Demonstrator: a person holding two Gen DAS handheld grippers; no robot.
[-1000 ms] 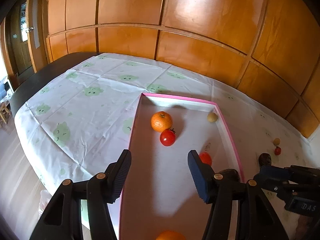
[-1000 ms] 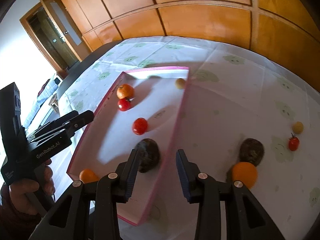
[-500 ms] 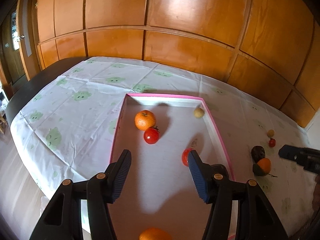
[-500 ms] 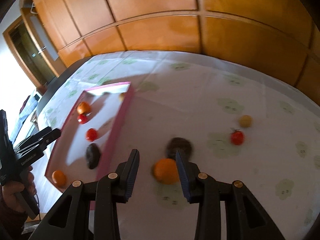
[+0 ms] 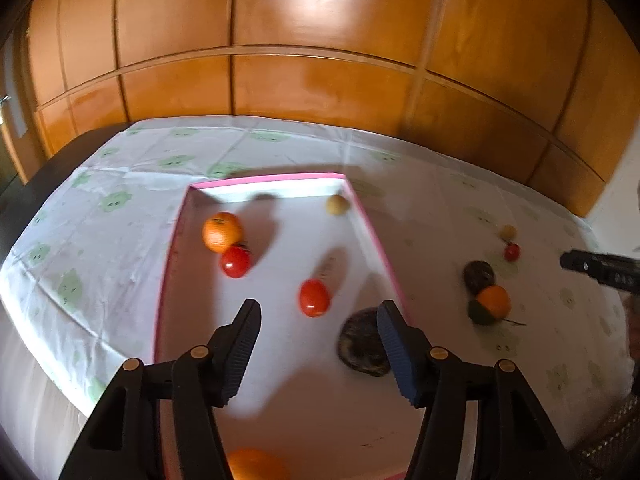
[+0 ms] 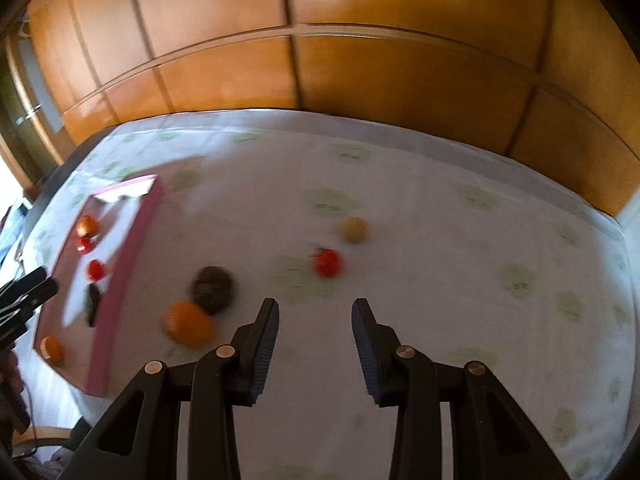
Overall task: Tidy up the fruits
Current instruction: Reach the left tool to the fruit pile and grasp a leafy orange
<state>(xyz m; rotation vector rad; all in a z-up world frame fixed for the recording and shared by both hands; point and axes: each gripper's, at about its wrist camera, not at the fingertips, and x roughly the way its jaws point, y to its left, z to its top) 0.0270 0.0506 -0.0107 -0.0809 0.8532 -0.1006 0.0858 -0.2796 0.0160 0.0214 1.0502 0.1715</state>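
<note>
A pink-rimmed tray (image 5: 272,180) holds an orange (image 5: 222,231), two red tomatoes (image 5: 235,261) (image 5: 314,297), a dark fruit (image 5: 362,344), a small yellow fruit (image 5: 337,204) and another orange (image 5: 256,464) at the near end. My left gripper (image 5: 318,316) hovers open above the tray's near half, holding nothing. On the tablecloth right of the tray lie an orange (image 6: 189,323), a dark fruit (image 6: 212,289), a red tomato (image 6: 328,263) and a small yellow fruit (image 6: 353,229). My right gripper (image 6: 316,308) is open and empty just short of that tomato.
The table wears a white cloth with green prints (image 6: 460,240) and stands against a wooden panelled wall (image 5: 320,80). The tray (image 6: 124,280) sits at the table's left. The right gripper's tip (image 5: 600,270) shows at the right edge of the left wrist view.
My right gripper swung right, away from the dark fruit in the tray, to the loose fruits on the cloth. The left wrist view turned right and shows more of the tray.
</note>
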